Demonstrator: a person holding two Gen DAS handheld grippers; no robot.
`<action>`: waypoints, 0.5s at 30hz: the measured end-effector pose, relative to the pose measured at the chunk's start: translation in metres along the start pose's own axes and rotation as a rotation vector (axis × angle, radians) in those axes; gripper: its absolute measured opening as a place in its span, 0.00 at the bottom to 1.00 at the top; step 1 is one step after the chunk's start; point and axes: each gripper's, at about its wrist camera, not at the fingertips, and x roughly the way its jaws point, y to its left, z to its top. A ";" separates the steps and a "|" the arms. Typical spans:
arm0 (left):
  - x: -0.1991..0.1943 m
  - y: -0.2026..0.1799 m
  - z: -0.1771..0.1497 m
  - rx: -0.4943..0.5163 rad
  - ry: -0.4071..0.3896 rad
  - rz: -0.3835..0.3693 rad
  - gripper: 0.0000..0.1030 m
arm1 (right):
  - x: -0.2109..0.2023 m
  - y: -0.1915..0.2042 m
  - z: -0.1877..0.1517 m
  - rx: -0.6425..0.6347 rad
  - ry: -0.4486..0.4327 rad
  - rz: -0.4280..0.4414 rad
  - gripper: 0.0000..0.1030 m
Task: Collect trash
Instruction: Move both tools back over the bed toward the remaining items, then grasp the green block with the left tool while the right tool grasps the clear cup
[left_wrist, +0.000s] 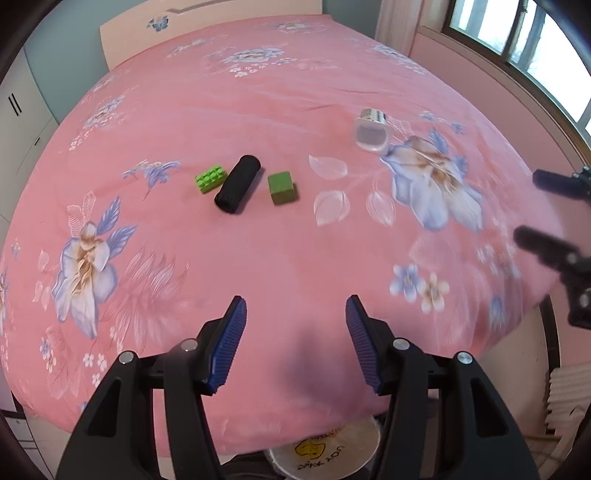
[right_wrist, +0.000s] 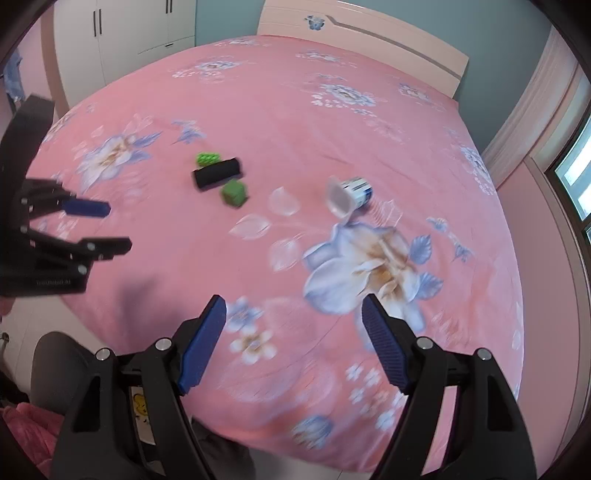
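Both tongs, left gripper (left_wrist: 295, 341) and right gripper (right_wrist: 293, 341), hang spread and empty above the pink bed (left_wrist: 258, 258); beyond them the tipped plastic cup (left_wrist: 370, 133) may roll away if nudged, though blur makes this uncertain

On the pink floral bedspread (right_wrist: 295, 129), a clear plastic cup (right_wrist: 345, 195) lies tipped right of a black fabric roll (right_wrist: 218, 174); green studded brick (right_wrist: 207, 158) behind, green cube (right_wrist: 233, 194) in front.

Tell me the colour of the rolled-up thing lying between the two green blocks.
Black; the roll shows best in the left wrist view.
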 end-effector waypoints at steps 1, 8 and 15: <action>0.007 -0.002 0.009 -0.013 0.011 -0.001 0.57 | 0.005 -0.007 0.006 0.000 0.003 -0.004 0.73; 0.048 -0.008 0.052 -0.055 0.048 0.023 0.57 | 0.048 -0.049 0.045 0.023 0.031 -0.009 0.73; 0.092 -0.005 0.080 -0.087 0.091 0.046 0.57 | 0.097 -0.076 0.082 0.089 0.059 0.039 0.73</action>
